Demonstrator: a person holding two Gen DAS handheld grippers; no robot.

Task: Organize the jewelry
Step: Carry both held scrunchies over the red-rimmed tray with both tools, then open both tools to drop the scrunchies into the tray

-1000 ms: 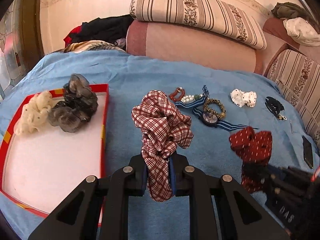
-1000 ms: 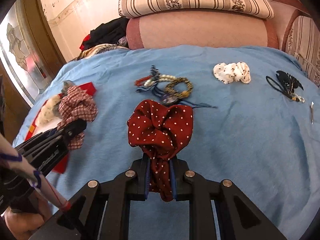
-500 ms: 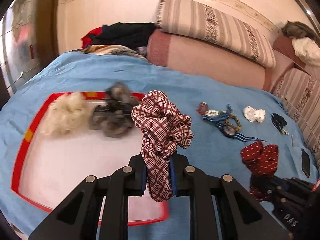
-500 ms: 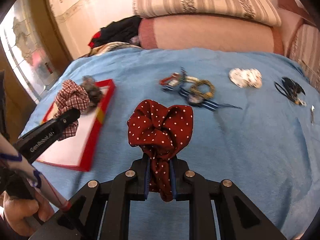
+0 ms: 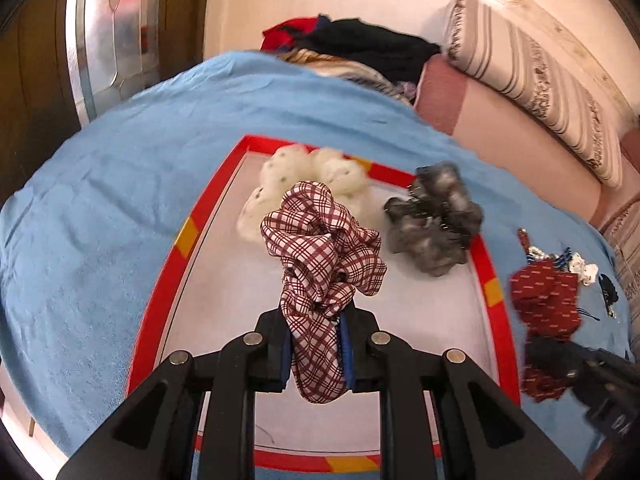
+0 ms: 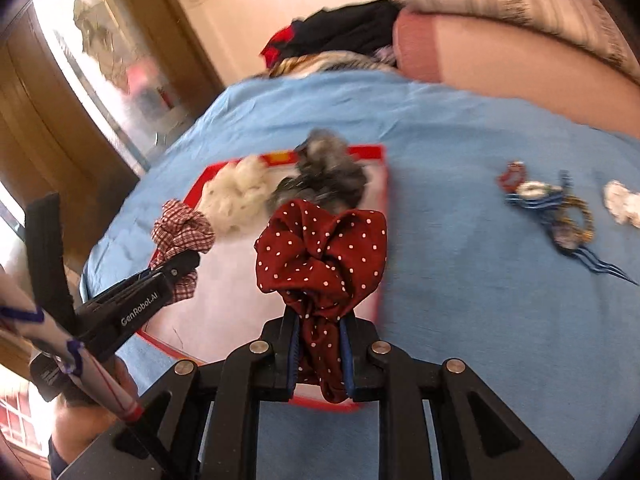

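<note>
Jaws, left: the left gripper point(image 5: 317, 350) is clamped narrow on the plaid scrunchie point(image 5: 322, 256), whose loop bunches up beyond the tips while a tail hangs out below the pads.
Jaws, right: the right gripper point(image 6: 320, 354) is pinched the same way on the red dotted scrunchie point(image 6: 322, 244), most of it standing free past the tips.
Step in hand: carrying both scrunchies to the tray point(image 5: 192, 228); judged mid-transport, release not yet done.
Plaid scrunchie's place: held above the tray's white floor, in front of the cream scrunchie point(image 5: 304, 172).
Dotted scrunchie's place: held over the tray's right edge, just before the grey scrunchie point(image 6: 328, 172).
Already in tray: cream and grey scrunchies, side by side at the far end.
Still on the blue cover: a cluster of bracelets point(image 6: 552, 208) and a white scrunchie point(image 6: 622, 204), well apart from the tray.
Next move calls for: lowering each gripper over bare tray floor, then opening so the fabric drops clear of the pads; the right one likely needs to travel further inward first.
</note>
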